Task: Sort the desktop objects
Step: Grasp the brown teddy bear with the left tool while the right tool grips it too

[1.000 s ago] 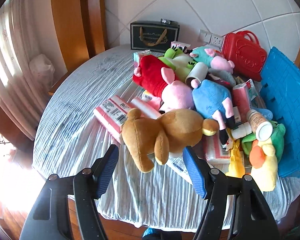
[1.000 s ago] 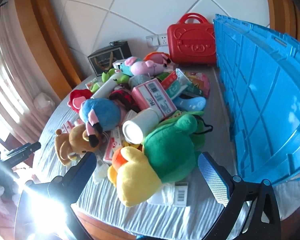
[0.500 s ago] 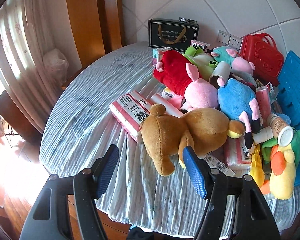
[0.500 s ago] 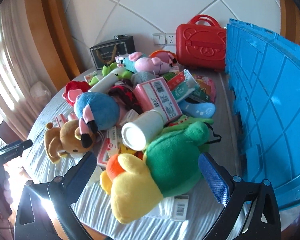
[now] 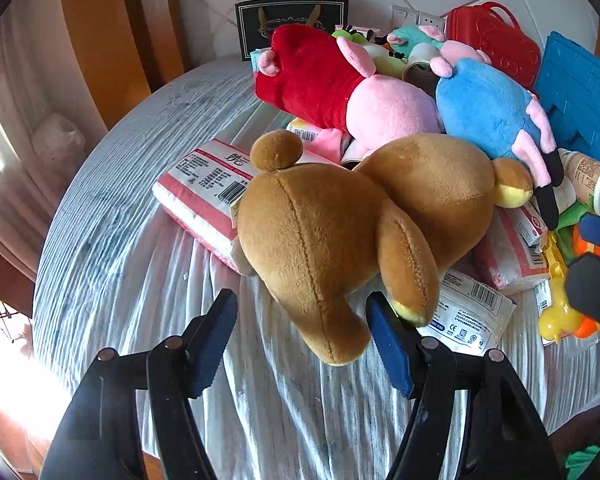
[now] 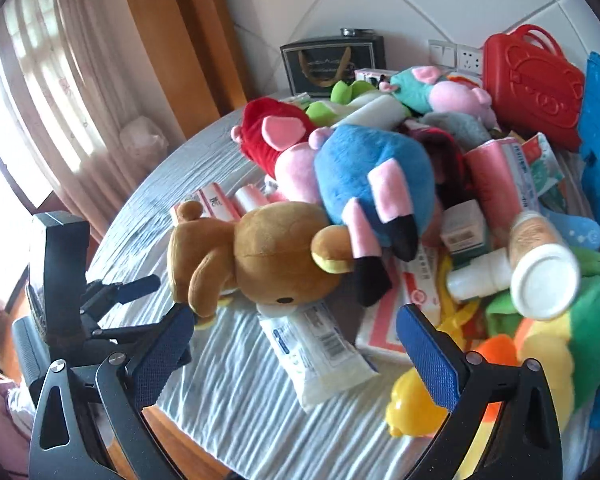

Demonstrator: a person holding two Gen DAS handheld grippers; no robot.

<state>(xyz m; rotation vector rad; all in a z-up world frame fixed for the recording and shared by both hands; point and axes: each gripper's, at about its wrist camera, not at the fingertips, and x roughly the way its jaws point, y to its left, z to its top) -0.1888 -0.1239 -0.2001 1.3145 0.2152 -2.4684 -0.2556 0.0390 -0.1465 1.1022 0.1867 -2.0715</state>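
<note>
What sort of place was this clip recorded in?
Most likely a room in a home: a round cloth-covered table piled with plush toys such as a brown bear, a curtained window, and tiled wall with sockets.

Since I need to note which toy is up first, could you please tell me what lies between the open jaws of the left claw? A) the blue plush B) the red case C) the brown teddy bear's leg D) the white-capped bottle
C: in the left wrist view the left claw stands open with the leg of the brown teddy bear reaching down between its jaws, not yet pinched.
</note>
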